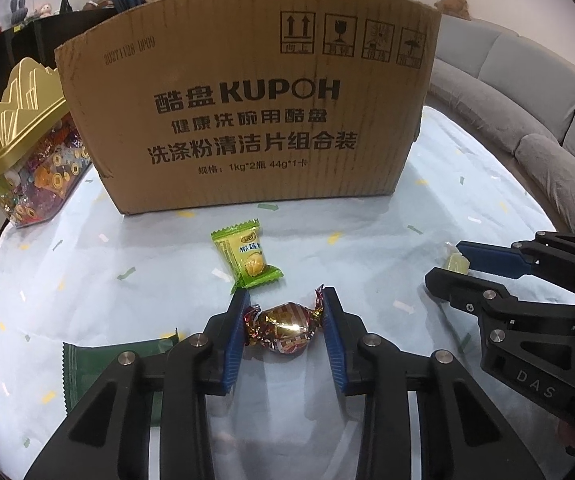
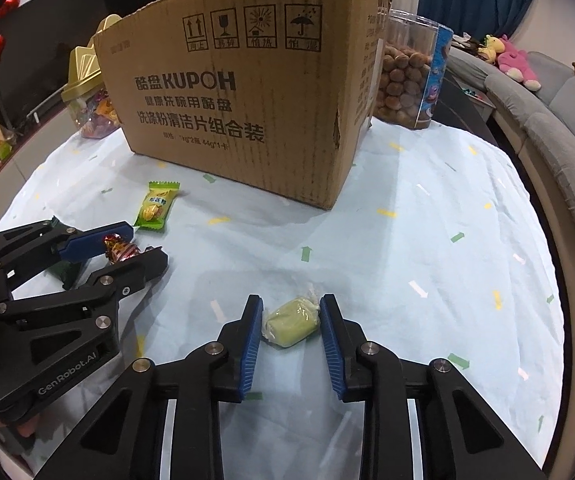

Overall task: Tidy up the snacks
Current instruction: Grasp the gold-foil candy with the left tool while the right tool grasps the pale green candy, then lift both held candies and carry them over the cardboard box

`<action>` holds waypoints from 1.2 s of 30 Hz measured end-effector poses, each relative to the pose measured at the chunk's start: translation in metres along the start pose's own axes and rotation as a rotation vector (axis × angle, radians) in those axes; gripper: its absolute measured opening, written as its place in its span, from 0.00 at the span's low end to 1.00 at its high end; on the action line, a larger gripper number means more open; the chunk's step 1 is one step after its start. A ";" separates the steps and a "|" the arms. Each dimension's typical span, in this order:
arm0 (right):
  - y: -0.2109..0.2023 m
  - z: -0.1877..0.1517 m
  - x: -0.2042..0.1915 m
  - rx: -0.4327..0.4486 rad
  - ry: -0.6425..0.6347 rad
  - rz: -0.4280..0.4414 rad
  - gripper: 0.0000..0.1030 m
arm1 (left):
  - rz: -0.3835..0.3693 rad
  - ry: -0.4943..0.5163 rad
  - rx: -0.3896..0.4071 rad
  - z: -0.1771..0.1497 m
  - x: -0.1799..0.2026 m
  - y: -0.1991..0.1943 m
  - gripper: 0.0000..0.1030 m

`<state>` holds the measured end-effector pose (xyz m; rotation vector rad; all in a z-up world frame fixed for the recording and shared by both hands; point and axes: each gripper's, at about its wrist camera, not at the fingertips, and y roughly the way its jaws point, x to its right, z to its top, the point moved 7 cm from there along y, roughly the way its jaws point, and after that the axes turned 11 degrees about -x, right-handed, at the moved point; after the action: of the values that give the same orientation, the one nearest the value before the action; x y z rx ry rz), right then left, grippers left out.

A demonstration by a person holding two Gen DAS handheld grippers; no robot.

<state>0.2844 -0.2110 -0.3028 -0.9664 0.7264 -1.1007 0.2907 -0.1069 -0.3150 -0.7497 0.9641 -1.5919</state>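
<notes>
Covering the round table (image 2: 427, 216), a pale blue cloth flecked with confetti marks is carrying a brown corrugated cardboard box (image 1: 247, 112) toward its far edge. Nearer the front edge, the left hand-held gripper (image 1: 283, 322) is pinching a red-and-gold foil twist-wrapped candy (image 1: 285, 328), while the right hand-held gripper (image 2: 291, 322) is closing on a pale green cellophane-wrapped soft candy (image 2: 293, 322). Both grips are looking shallow: pads catching only the crinkly wrapper ends could let either sweet slip on lifting.

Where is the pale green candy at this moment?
In the right wrist view, the pale green candy lies on the tablecloth between the right gripper fingers, in front of the cardboard box.
</notes>
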 end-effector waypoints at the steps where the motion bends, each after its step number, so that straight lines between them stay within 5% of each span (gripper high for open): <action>1: -0.001 0.000 0.000 0.002 0.001 0.000 0.30 | 0.000 -0.001 0.001 0.001 0.000 -0.001 0.35; 36: -0.102 0.022 -0.016 0.141 0.040 -0.056 0.30 | 0.016 -0.042 0.118 0.024 -0.010 -0.094 0.35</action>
<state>0.2586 -0.2043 -0.2011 -0.8511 0.6480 -1.2064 0.2698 -0.0934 -0.2207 -0.6892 0.8367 -1.5983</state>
